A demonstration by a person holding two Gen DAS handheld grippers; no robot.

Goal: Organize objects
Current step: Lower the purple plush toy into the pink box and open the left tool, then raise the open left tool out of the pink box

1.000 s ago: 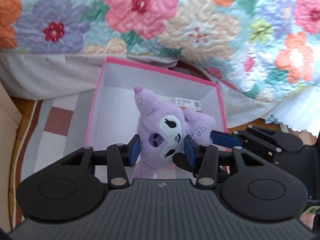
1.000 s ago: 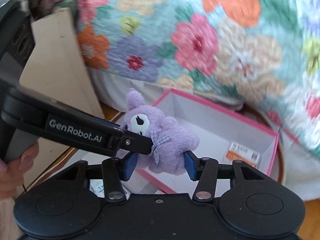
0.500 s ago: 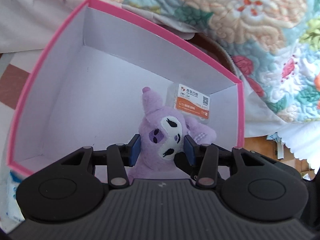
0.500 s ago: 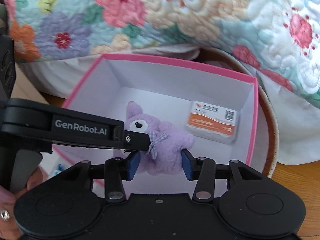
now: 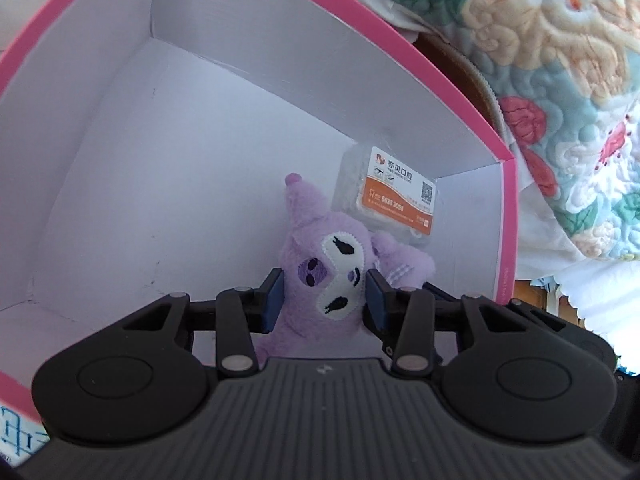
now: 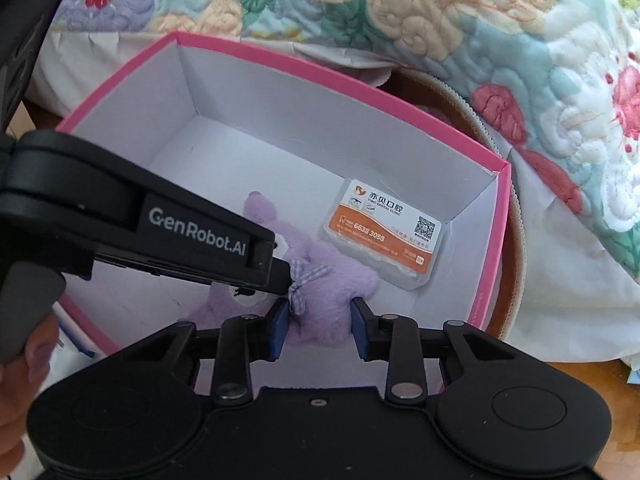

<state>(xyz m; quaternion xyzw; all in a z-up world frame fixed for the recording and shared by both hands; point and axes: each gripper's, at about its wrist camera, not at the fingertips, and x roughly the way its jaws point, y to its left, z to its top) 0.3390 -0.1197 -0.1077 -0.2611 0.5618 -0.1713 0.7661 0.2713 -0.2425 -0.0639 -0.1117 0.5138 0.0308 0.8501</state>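
Note:
A purple plush toy (image 5: 332, 268) with a white face patch lies low inside the pink-rimmed white box (image 5: 460, 92), on or just above its floor. My left gripper (image 5: 325, 300) is shut on the plush's head. My right gripper (image 6: 318, 328) is shut on the plush's body (image 6: 332, 280) beside its checked bow. The left gripper's finger (image 6: 192, 248) crosses the right wrist view from the left. A clear case with an orange and white card (image 5: 396, 204) lies in the box's far right corner; it also shows in the right wrist view (image 6: 384, 236).
A floral quilt (image 6: 440, 8) hangs just behind and to the right of the box (image 6: 320, 76). A brown round rim (image 6: 508, 248) shows past the box's right side. White cloth (image 6: 560, 300) lies at the right. Printed paper (image 5: 16, 432) lies at the box's near left.
Both grippers have carried the plush from above the box's near edge down into the box, close to the card case. Both stay shut on it.

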